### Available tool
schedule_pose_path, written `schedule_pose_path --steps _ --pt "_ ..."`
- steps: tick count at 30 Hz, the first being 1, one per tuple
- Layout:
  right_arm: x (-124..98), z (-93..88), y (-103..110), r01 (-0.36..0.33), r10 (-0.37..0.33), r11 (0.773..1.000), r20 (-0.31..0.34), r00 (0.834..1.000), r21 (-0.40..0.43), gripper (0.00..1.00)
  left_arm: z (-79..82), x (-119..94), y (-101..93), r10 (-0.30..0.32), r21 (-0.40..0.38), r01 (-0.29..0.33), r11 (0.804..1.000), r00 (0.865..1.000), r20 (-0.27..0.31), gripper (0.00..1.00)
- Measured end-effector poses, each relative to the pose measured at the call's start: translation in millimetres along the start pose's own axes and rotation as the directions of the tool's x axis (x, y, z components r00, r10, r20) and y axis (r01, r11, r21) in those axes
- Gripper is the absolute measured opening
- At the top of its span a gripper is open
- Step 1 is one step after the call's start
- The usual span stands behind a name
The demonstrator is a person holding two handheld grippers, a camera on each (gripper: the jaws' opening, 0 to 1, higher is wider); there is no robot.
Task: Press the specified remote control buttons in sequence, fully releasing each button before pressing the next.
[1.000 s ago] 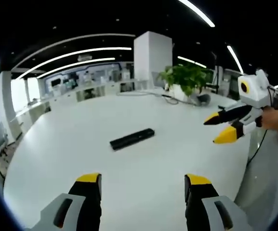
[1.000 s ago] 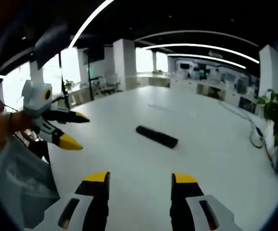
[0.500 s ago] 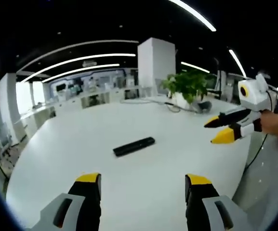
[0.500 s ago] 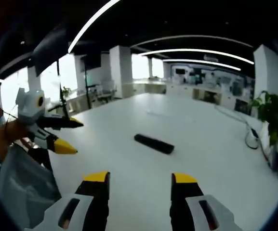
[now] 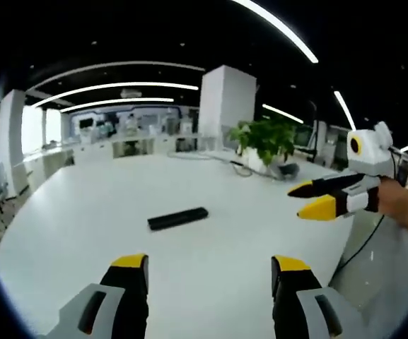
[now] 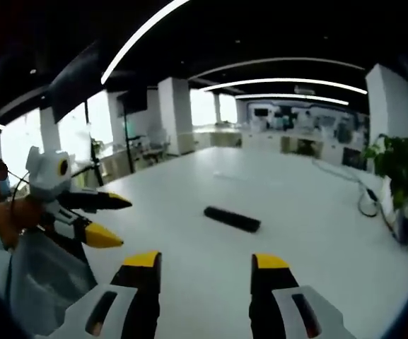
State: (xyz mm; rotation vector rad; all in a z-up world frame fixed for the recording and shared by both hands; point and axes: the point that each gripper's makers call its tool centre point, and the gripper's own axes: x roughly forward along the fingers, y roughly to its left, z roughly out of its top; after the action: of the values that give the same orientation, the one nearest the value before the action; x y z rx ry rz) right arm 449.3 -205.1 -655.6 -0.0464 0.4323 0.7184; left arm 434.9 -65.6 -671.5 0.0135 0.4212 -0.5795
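No writing legible. Remote (image 5: 177,218) (image 6: 232,219) lies flat on the white counter (image 5: 83,226) (image 6: 317,226), untouched. Left tongs (image 5: 211,263) (image 6: 108,219) and right tongs (image 6: 206,260) (image 5: 310,199) both released, hovering apart from it. Plant (image 5: 264,138) (image 6: 401,166) at 1 o'clock beyond. Since the earlier frame, the right tongs have narrowed slightly.

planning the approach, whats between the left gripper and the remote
Nothing: in the left gripper view only bare white table lies between the open left gripper and the black remote.

No text, label or number can be read anywhere.
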Motion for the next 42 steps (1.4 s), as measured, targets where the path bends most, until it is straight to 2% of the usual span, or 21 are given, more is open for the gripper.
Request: schedule_pose_path --steps 4,10,15,21,30,42 --pt "-0.5 -2.9 -0.3 -0.008 0.008 1.0 -0.009 1.0 0.009 0.48 -2.6 0.2 -6.6 -0.028 0.007 0.028 1.0 1.0 -0.006 0.72" --pt "-2.7 0.2 2.6 -0.012 0.011 0.999 -0.018 1.0 -0.034 0.47 -4.4 1.9 -8.5 -0.025 0.05 0.026 0.998 0.999 -0.026 0.71" --pt "3.0 -7.7 8.8 -0.024 0.021 0.998 -0.049 0.999 -0.06 0.47 -6.7 3.4 -8.9 -0.012 0.079 0.014 0.997 0.999 -0.033 0.71" --pt "7.5 -22.8 11.6 -0.033 0.029 0.998 -0.077 0.997 -0.044 0.46 -13.9 5.7 -13.5 -0.028 0.079 0.033 0.996 0.998 -0.058 0.71" --pt "6.2 -23.2 8.9 -0.017 0.012 0.997 -0.082 0.997 -0.069 0.47 -21.9 8.2 -18.6 -0.054 0.084 0.061 0.995 0.995 -0.088 0.71" --pt "7.8 -29.9 21.7 -0.046 0.033 0.993 -0.114 0.993 -0.111 0.47 -21.2 8.2 -19.2 -0.058 0.095 0.065 0.993 0.995 -0.081 0.72"
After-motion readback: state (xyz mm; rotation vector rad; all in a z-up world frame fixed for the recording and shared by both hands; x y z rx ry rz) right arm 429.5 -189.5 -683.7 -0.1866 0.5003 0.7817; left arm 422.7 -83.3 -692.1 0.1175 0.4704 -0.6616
